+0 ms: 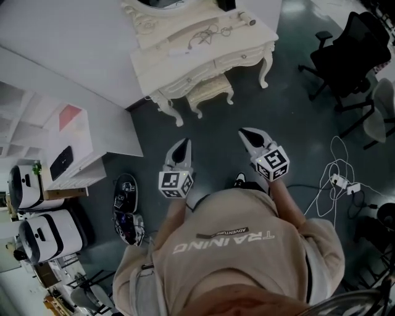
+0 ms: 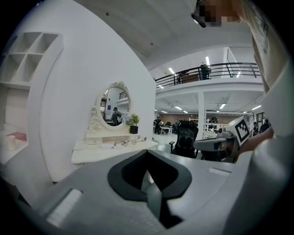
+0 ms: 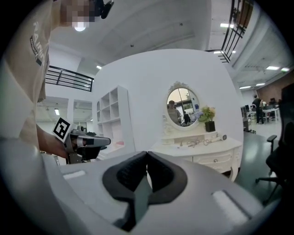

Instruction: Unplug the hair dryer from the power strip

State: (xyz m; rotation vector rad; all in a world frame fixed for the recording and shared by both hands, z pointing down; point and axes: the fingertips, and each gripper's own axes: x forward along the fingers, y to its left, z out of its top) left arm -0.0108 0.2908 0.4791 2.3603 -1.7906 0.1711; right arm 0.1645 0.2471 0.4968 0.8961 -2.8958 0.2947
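The hair dryer [image 1: 244, 18] lies on the far right of a cream dressing table [image 1: 247, 38], well ahead of me. Its tangled cord [image 1: 207, 34] runs left towards a white power strip [image 1: 179, 52]. My left gripper [image 1: 182, 144] and right gripper [image 1: 247, 132] are held side by side above the dark floor, short of the table, both shut and empty. In the left gripper view the shut left gripper [image 2: 147, 152] points at the table [image 2: 92, 156], with the dryer [image 2: 138, 139] small on it. The right gripper [image 3: 147, 153] faces the table [image 3: 216, 153] and dryer [image 3: 219, 137].
A cream stool [image 1: 210, 91] is tucked under the table and an oval mirror [image 2: 115, 104] stands on it. Black office chairs [image 1: 345, 52] stand at right. Loose cables and plugs [image 1: 341, 181] lie on the floor at right. A white shelf unit [image 1: 74, 142] and white appliances [image 1: 46, 237] are at left.
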